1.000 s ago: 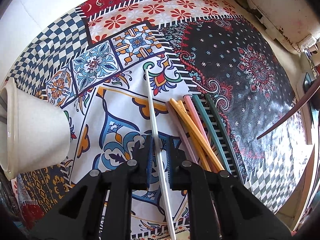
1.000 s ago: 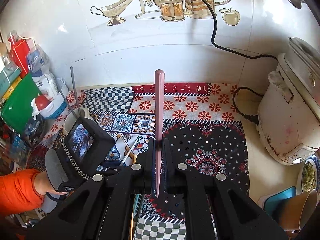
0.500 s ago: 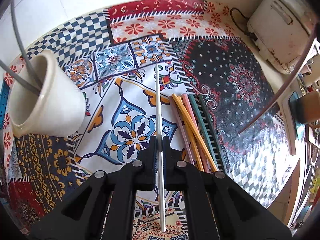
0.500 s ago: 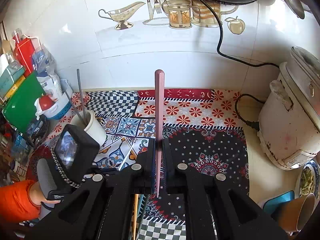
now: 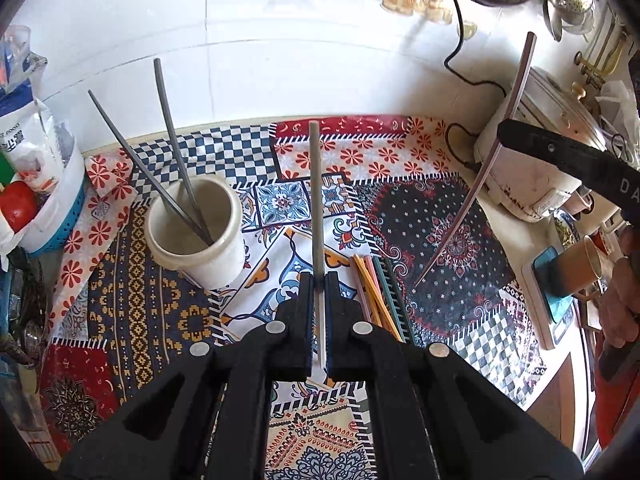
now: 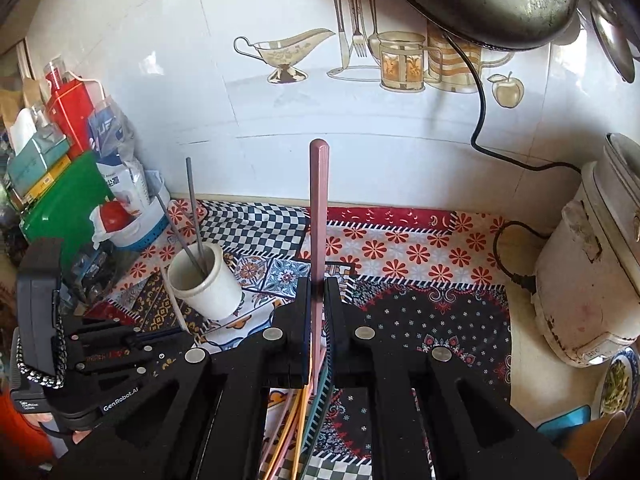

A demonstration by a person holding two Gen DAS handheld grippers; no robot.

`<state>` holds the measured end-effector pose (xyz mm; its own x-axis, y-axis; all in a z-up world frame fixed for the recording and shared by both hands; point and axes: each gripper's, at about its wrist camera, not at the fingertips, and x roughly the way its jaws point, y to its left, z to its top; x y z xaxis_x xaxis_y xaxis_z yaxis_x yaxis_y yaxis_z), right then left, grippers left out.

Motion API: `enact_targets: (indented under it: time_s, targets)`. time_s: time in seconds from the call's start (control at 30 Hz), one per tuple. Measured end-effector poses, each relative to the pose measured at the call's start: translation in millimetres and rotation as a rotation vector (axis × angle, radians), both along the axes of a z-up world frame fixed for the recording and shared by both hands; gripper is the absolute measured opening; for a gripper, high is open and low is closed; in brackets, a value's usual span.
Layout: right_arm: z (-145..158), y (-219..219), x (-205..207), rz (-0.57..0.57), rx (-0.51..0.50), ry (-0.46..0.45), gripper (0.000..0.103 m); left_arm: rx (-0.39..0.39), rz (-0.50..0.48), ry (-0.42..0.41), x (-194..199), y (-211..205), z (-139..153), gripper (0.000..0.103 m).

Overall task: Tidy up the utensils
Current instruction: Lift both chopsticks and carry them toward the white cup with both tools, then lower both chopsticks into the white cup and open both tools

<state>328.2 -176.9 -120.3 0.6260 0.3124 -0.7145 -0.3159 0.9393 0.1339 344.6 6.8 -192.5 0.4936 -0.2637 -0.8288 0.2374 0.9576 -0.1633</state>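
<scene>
Above the cloth (image 5: 168, 312), left hand-held gripper (image 5: 319, 280) has raised its chopstick (image 5: 316, 200).

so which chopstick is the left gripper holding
The white chopstick, clamped upright in the left gripper; the mauve one is in the right gripper.

Matt black plastic claw (image 5: 319, 280); glossy wall tiles (image 6: 280, 140); matt cream cup (image 5: 196, 232); printed cloth (image 5: 400, 160).

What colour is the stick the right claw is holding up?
Dusty pink, a mauve chopstick clamped in the right claw; clearest in the right wrist view.
</scene>
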Motion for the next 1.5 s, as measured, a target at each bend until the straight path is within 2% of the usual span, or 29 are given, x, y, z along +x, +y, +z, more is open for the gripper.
enact_targets:
  time_s: [0.33,0.5,0.83,1.1,1.5]
  targets:
    - [21,23,11,0.031,0.035,-0.052,0.006,-0.049,0.077,-0.135,-6,30,54,0.003]
    - [32,40,18,0.068,0.043,-0.081,0.005,-0.029,0.106,-0.221,-10,43,81,0.003]
    - [53,84,36,0.158,0.081,-0.127,0.005,-0.029,0.196,-0.291,-7,79,111,0.003]
    - [41,120,56,0.227,0.092,-0.097,0.006,-0.017,0.225,-0.253,9,96,99,0.003]
    - [-13,151,83,0.275,0.017,0.032,0.006,-0.019,0.218,-0.093,44,108,38,0.003]
